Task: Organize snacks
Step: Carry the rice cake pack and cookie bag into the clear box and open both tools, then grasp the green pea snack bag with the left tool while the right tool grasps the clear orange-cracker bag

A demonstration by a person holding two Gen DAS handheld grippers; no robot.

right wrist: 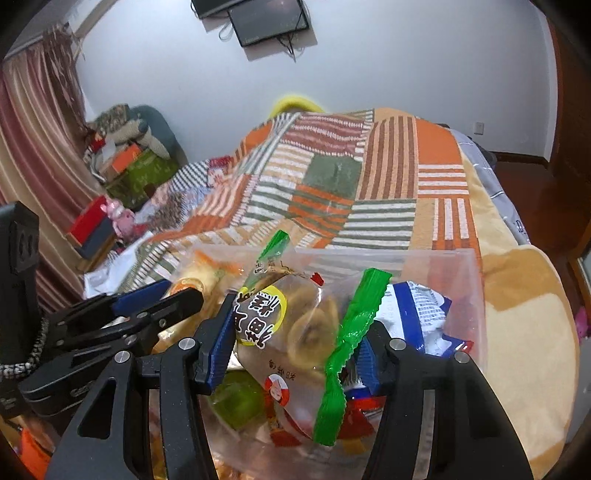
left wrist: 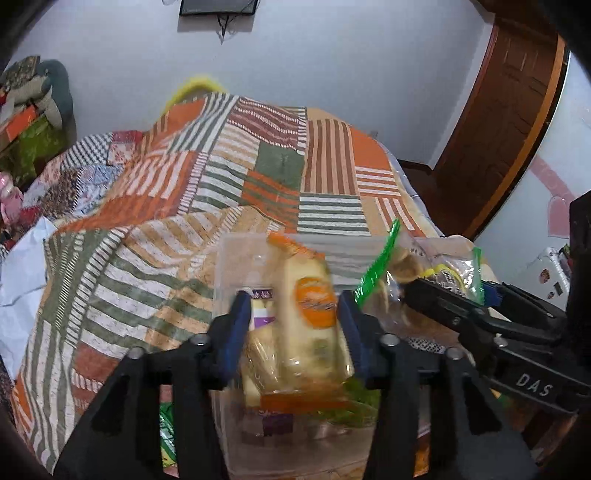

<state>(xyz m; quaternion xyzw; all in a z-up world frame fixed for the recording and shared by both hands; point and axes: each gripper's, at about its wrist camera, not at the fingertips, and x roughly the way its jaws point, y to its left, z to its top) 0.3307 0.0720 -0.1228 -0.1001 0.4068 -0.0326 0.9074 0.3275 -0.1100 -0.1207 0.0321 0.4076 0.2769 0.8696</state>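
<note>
- Two grippers are being held side by side over a clear plastic bin (right wrist: 476, 295), which is resting on a patchwork blanket (left wrist: 280, 162) spread over a bed.
- A yellow snack packet (left wrist: 310, 321) with an orange round label is being framed between the blue pads of the left gripper (left wrist: 295, 328); the picture is blurred there, so whether the pads are pressing on it cannot be told.
- That packet is being shown over the bin's left part, with a purple-labelled pack (left wrist: 260, 306) just beside the left pad.
- A clear bag of round biscuits (right wrist: 295, 325) with green crimped ends is being framed between the pads of the right gripper (right wrist: 295, 354); its green seam is lying against the right pad, yet a firm grip cannot be confirmed.
- A blue-and-white packet (right wrist: 421, 314) is being seen inside the bin, just right of the right gripper's right finger.
- The left gripper is being seen to the left of the right one, close alongside but apart.
- A wall-mounted screen (right wrist: 269, 18) is being shown high ahead of both grippers.
</note>
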